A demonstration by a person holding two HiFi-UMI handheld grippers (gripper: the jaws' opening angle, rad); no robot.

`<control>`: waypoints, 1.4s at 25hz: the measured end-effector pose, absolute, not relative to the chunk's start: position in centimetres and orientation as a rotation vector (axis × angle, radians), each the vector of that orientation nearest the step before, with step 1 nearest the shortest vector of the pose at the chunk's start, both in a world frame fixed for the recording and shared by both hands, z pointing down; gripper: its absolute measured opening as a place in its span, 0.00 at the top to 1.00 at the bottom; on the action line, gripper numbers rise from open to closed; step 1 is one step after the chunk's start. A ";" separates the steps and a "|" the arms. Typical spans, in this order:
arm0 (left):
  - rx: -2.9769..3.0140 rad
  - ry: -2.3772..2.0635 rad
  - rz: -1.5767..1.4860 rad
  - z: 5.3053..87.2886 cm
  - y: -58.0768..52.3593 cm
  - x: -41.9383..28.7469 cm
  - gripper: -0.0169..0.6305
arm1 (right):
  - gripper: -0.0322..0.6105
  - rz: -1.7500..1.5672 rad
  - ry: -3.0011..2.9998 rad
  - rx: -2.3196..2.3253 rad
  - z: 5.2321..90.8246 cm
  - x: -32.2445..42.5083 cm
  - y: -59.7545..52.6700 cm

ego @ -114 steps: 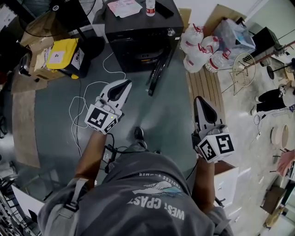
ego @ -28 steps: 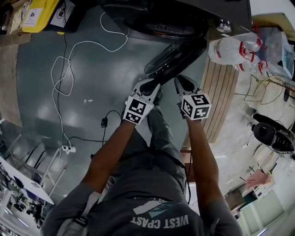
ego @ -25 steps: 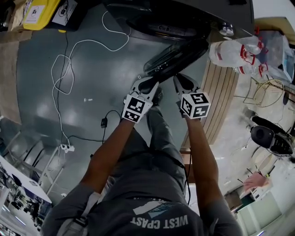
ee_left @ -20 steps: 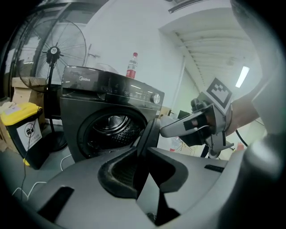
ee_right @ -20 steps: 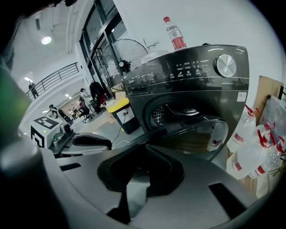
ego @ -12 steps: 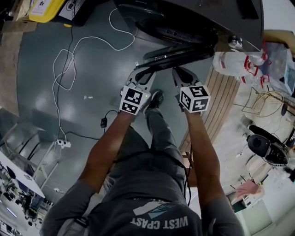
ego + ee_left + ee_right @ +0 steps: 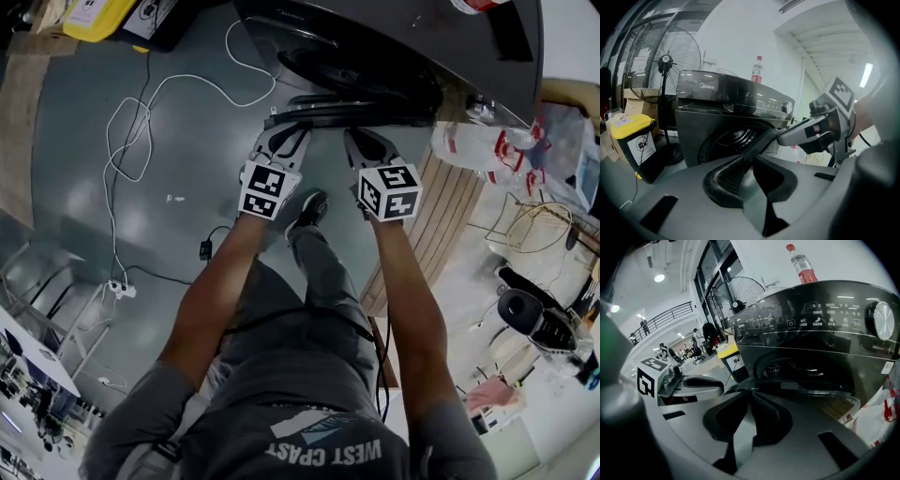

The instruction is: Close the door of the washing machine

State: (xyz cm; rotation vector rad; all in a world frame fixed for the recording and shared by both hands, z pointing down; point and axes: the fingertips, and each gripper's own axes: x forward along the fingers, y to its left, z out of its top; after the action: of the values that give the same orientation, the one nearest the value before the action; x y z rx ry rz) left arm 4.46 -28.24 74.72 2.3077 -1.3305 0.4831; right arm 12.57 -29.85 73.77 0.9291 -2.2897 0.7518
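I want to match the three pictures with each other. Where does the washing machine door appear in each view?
Head view: the door is a dark bar across the upper middle.
Left gripper view: the door is at the centre, seen edge-on, rising to the right.
Right gripper view: the door is a level band across the middle.
Shared landmark: the silver control knob.

Head view is dim and bluish, with soft glare patches on the floor. Both gripper views are brighter — fisheye-bent, black at the corners, blurred up close — and the washer front mirrors ceiling lights.
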 end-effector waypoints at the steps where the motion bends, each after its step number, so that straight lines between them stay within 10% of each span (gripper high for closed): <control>1: 2.305 -1.339 0.485 74.8 -28.7 4.4 0.86 | 0.87 0.747 -2.292 0.923 73.9 12.5 -30.2; 35: 2.297 -1.418 0.587 75.6 -38.1 3.5 0.87 | 0.90 0.842 -2.227 0.950 77.6 12.1 -39.4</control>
State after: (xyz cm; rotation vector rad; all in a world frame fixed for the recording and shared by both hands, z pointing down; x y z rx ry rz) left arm 3.53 -38.12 75.59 2.2969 -1.4179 0.5870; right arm 12.09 -39.43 77.61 0.9501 -2.2272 0.8416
